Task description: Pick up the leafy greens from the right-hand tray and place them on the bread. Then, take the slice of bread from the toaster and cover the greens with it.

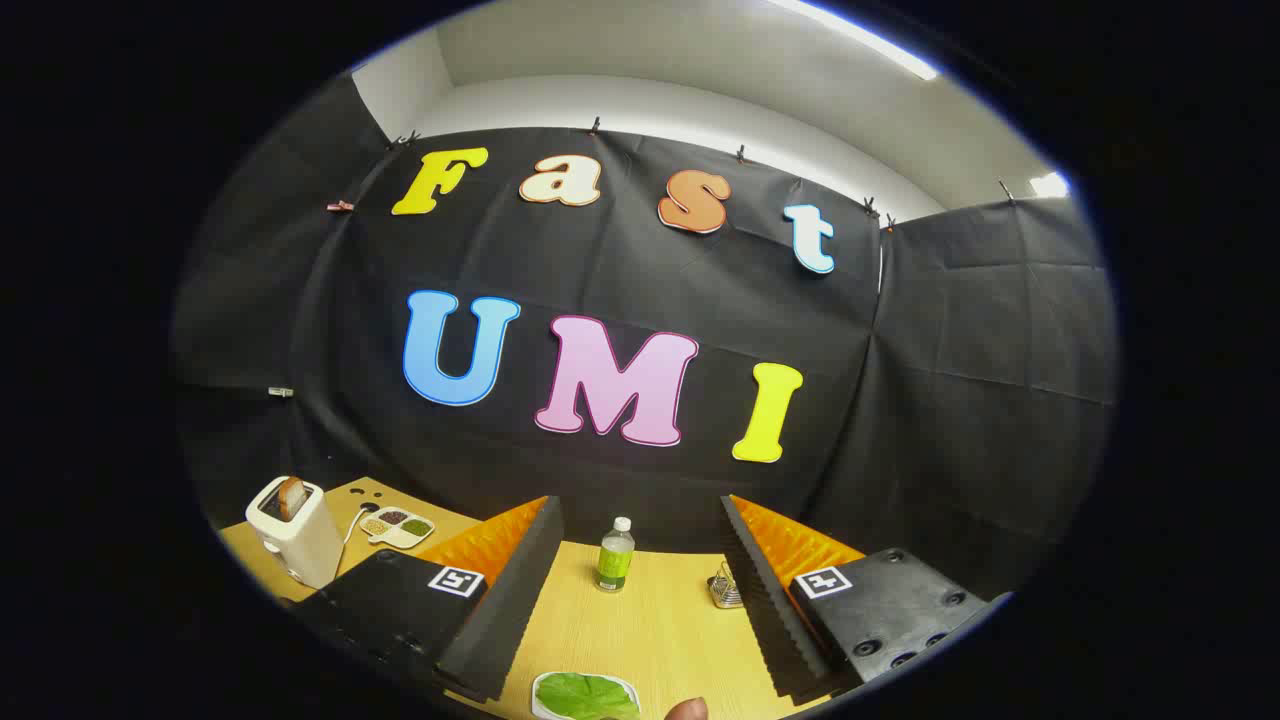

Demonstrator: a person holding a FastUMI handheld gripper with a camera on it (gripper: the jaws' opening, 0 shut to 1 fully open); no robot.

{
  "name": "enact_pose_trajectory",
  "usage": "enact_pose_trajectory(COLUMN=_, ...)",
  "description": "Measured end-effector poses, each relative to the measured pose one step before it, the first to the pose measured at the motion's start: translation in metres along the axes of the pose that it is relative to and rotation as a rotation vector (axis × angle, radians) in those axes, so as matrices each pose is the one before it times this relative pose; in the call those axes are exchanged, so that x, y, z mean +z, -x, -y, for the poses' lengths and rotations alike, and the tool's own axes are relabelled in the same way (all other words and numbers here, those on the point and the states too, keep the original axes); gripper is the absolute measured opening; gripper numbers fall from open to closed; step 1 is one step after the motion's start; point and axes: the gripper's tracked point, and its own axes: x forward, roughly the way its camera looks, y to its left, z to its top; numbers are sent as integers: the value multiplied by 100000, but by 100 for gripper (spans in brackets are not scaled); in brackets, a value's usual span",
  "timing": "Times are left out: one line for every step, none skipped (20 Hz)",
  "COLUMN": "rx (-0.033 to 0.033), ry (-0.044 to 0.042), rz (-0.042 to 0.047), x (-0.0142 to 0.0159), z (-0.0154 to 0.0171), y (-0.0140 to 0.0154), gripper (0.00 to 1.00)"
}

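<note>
The leafy greens [588,697] lie on a small white tray [541,690] on the wooden table [660,620], low between the 2 fingers and nearer the camera than their tips. The greens look like 1 broad, flat leaf, which is probably very light, limp and easily torn or creased, so a gentle pinch at a raised edge would likely suit better than a press into the middle against the tray. The gripper [640,570] has its 2 fingers spread wide apart with nothing between them but bare table; both point up and away from the leaf, so the tool would need to tip down toward the tray before any grasp. Something rounded shows just beside the tray; it may be a fingertip, but it is too cut off to tell. Beyond the fingers stand a small green-labelled bottle [615,554] and, near the right finger, a small metal object [726,590] too small to identify. Off past the left finger, a white toaster [293,530] holds 1 slice of bread [292,496] upright in its slot, with a divided dish [398,526] of small foods just beside it. The tabletop is smooth, pale wood grain, and black cloth walls close the booth under a white ceiling with a strip light.
</note>
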Motion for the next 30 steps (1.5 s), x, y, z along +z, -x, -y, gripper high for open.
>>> enact_pose_trajectory(rx=291, ry=3, rz=-204, x=-41, z=-133, y=-29, gripper=97)
enact_pose_trajectory(rx=19, ry=167, rz=-184, x=-115, z=42, y=-42, gripper=97)
enact_pose_trajectory(rx=187, ry=219, rz=-284, x=-70, z=-2, y=-34, gripper=97)
enact_pose_trajectory(rx=112, ry=139, rz=-243, x=-120, z=-42, y=38, gripper=97)
enact_pose_trajectory(rx=-83, ry=-23, rz=-76, x=14, z=57, y=40, gripper=97)
enact_pose_trajectory(rx=2, ry=-167, rz=-86, x=-8, z=92, y=-92, gripper=97)
enact_pose_trajectory(rx=-175, ry=-114, rz=58, x=31, z=55, y=25, gripper=97)
enact_pose_trajectory(rx=-162, ry=-36, rz=6, x=-5, z=75, y=-19, gripper=97)
enact_pose_trajectory(rx=-269, ry=-125, rz=112, x=-1, z=106, y=-4, gripper=97)
enact_pose_trajectory(rx=-109, ry=-127, rz=-212, x=-43, z=50, y=-11, gripper=97)
enact_pose_trajectory(rx=-105, ry=-171, rz=-23, x=-19, z=-17, y=-32, gripper=97)
enact_pose_trajectory(rx=-65, ry=-133, rz=65, x=93, z=14, y=-41, gripper=97)
enact_pose_trajectory(rx=86, ry=-39, rz=97, x=50, z=-27, y=-22, gripper=97)
enact_pose_trajectory(rx=65, ry=42, rz=117, x=-7, z=-77, y=6, gripper=97)
enact_pose_trajectory(rx=351, ry=34, rz=6, x=2, z=-84, y=-11, gripper=97)
enact_pose_trajectory(rx=283, ry=-77, rz=-43, x=-24, z=-140, y=-26, gripper=97)
enact_pose_trajectory(rx=357, ry=-114, rz=25, x=-10, z=-121, y=-8, gripper=97)
enact_pose_trajectory(rx=249, ry=-113, rz=26, x=61, z=-87, y=-30, gripper=97)
enact_pose_trajectory(rx=273, ry=-21, rz=-74, x=-46, z=-105, y=20, gripper=97)
enact_pose_trajectory(rx=435, ry=-47, rz=-22, x=-15, z=-100, y=-50, gripper=97)
enact_pose_trajectory(rx=440, ry=173, rz=-382, x=-126, z=-145, y=-43, gripper=97)
enact_pose_trajectory(rx=532, ry=77, rz=-456, x=-177, z=-27, y=-96, gripper=97)
enact_pose_trajectory(rx=1041, ry=30, rz=-883, x=-251, z=-74, y=-95, gripper=97)
enact_pose_trajectory(rx=1405, ry=25, rz=-1570, x=-581, z=-46, y=-169, gripper=97)
enact_pose_trajectory(rx=1784, ry=360, rz=-2458, x=-868, z=-81, y=-147, gripper=97)
enact_pose_trajectory(rx=1296, ry=432, rz=-2711, x=-1011, z=115, y=-229, gripper=97)
enact_pose_trajectory(rx=1730, ry=-96, rz=-3397, x=-1200, z=83, y=-165, gripper=97)
enact_pose_trajectory(rx=2187, ry=-550, rz=-3509, x=-1232, z=-120, y=-261, gripper=97)
enact_pose_trajectory(rx=2516, ry=-361, rz=-3609, x=-1214, z=-256, y=-296, gripper=97)
enact_pose_trajectory(rx=3137, ry=-58, rz=-4229, x=-1554, z=-379, y=-332, gripper=97)
